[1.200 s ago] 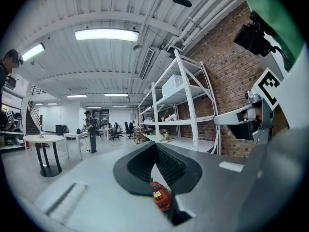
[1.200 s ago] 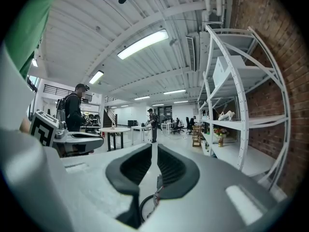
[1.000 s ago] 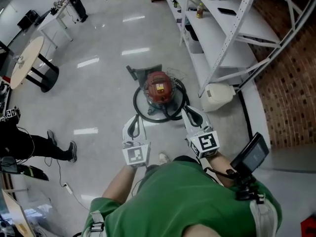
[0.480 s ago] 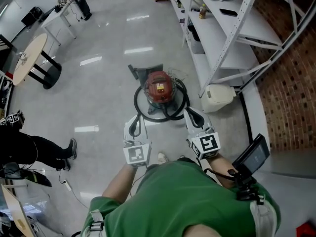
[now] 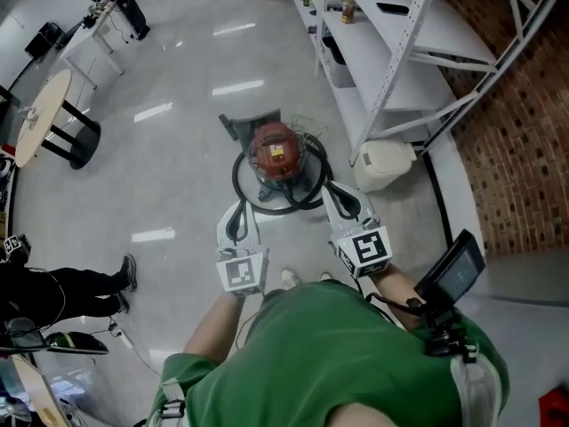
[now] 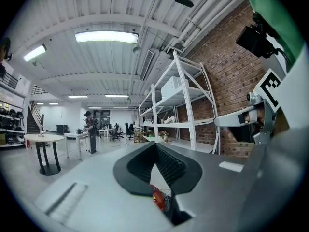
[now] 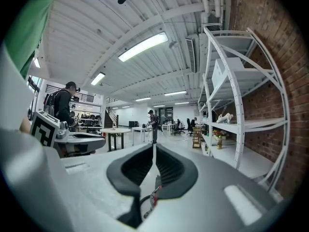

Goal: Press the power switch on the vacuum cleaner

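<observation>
Standing on the floor: a red canister vacuum cleaner [image 5: 272,152], upright on the glossy grey floor [image 5: 178,167], just beyond both grippers; its power switch cannot be picked out.
Hose: a black hose [image 5: 242,188] is looped around the vacuum cleaner's base, widest on the near side.
Left gripper [image 5: 238,210]: near-left of the vacuum cleaner and apart from it. Its jaws are closed tip to tip and hold nothing; a sliver of red shows through the gap behind the pads in the left gripper view.
Right gripper [image 5: 336,196]: near-right, its tip close to the hose loop, jaws closed and empty.
White container [image 5: 384,163]: right of the vacuum cleaner, at the foot of the rack.
Shelving rack [image 5: 404,47]: white metal, along the right, before a brick wall [image 5: 524,132].
Round table [image 5: 40,114]: far left.
</observation>
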`<state>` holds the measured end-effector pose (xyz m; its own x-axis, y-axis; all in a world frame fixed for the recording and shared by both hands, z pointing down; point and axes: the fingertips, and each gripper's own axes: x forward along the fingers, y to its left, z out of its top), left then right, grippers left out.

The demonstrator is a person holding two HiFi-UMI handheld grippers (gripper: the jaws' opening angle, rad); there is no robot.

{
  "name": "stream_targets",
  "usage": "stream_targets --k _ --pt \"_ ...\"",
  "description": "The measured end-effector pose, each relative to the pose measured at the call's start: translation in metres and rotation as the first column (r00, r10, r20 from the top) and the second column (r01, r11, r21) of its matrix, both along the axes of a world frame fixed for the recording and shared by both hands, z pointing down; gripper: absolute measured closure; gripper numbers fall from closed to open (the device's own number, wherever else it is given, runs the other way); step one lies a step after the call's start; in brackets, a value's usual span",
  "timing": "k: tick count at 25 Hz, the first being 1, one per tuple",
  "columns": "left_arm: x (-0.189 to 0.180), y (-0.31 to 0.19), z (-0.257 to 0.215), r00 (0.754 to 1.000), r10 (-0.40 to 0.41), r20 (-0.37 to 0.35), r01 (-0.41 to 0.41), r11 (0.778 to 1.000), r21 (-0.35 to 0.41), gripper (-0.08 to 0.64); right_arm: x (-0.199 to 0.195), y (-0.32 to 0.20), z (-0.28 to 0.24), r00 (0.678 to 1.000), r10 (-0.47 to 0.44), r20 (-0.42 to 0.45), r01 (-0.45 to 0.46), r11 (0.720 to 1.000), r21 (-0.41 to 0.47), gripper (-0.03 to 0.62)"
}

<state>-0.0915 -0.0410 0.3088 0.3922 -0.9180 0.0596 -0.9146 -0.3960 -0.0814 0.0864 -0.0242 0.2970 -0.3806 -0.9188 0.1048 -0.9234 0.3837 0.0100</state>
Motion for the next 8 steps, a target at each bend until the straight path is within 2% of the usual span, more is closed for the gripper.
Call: stream_targets --k 8 --pt "0.0042 0.0032 0.0028 1.0 0.002 0.008 -0.002 1.0 -0.002 0.554 -0.0029 0.0027 -0.0021 1.0 -0.02 -0.011 0.02 1.0 0.01 0.571"
